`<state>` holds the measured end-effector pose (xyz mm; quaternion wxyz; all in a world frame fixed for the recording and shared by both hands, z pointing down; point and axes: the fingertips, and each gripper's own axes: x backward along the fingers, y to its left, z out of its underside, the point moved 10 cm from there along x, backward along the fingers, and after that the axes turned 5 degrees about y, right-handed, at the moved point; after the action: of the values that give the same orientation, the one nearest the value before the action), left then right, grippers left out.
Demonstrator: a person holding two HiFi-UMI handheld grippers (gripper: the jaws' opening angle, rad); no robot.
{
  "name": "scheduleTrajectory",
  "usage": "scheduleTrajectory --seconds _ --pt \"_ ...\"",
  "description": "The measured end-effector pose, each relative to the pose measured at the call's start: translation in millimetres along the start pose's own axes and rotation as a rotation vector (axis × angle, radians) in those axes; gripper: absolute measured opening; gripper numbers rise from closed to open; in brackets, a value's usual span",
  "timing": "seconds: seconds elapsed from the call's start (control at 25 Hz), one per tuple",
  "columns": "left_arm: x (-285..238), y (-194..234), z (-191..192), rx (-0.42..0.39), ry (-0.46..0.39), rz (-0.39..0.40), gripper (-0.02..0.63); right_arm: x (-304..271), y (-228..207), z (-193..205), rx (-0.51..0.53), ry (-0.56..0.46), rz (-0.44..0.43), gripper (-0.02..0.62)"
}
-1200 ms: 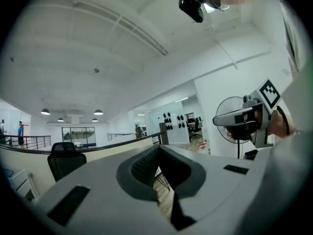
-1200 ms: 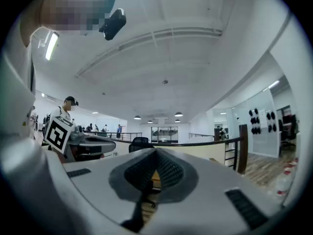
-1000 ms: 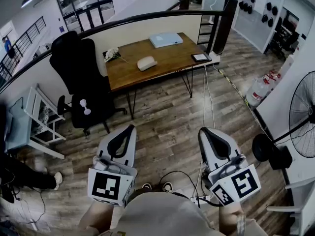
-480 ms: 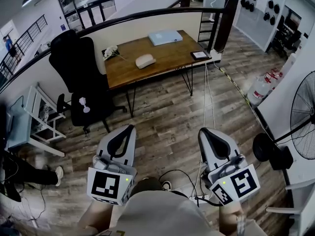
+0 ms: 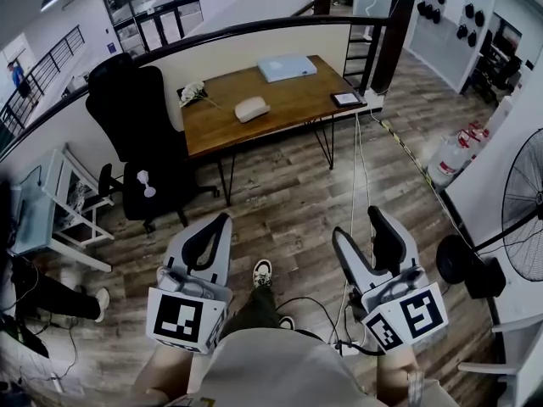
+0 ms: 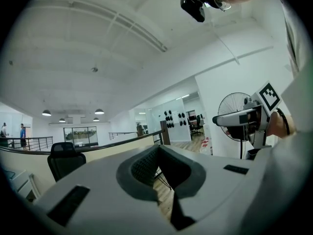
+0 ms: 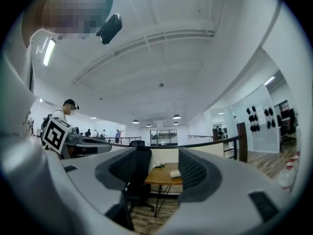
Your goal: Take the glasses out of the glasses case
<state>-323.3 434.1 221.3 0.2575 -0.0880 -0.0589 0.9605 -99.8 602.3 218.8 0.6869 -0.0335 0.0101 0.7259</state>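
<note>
Glasses case (image 5: 252,108), pale and rounded, lies on the wooden table (image 5: 297,100) near its left half, well apart from both grippers; at this range its lid and contents cannot be made out. On the same table: a light blue flat box (image 5: 286,67) at the far edge, a small dark tablet (image 5: 347,99) at the right corner, and a sprig of white flowers (image 5: 193,91) at the left end. A black office chair (image 5: 136,121) stands just beside the table's left end. The person stands on the plank floor (image 5: 288,202), short of the table, one gripper in each hand, both held level. Left gripper (image 5: 226,220): jaws pressed together, nothing between them. Right gripper (image 5: 355,221): jaws have just been opening and now stand spread wide, with nothing between them; in the right gripper view the table and case appear through the gap, far beyond the pads. A standing fan (image 5: 526,202) is at the right.
</note>
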Motion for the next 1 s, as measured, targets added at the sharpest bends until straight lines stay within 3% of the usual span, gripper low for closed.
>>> scheduleTrajectory --seconds 0.48,1.0 --pt "-72.6 42.7 9.3 0.023 0.008 0.015 0.002 -78.1 -30.9 3.9 0.004 0.049 -0.029 0.247" --pt "-199.2 149.7 9.9 0.046 0.017 0.023 0.002 -242.6 -71.2 -3.6 0.005 0.117 -0.076 0.248"
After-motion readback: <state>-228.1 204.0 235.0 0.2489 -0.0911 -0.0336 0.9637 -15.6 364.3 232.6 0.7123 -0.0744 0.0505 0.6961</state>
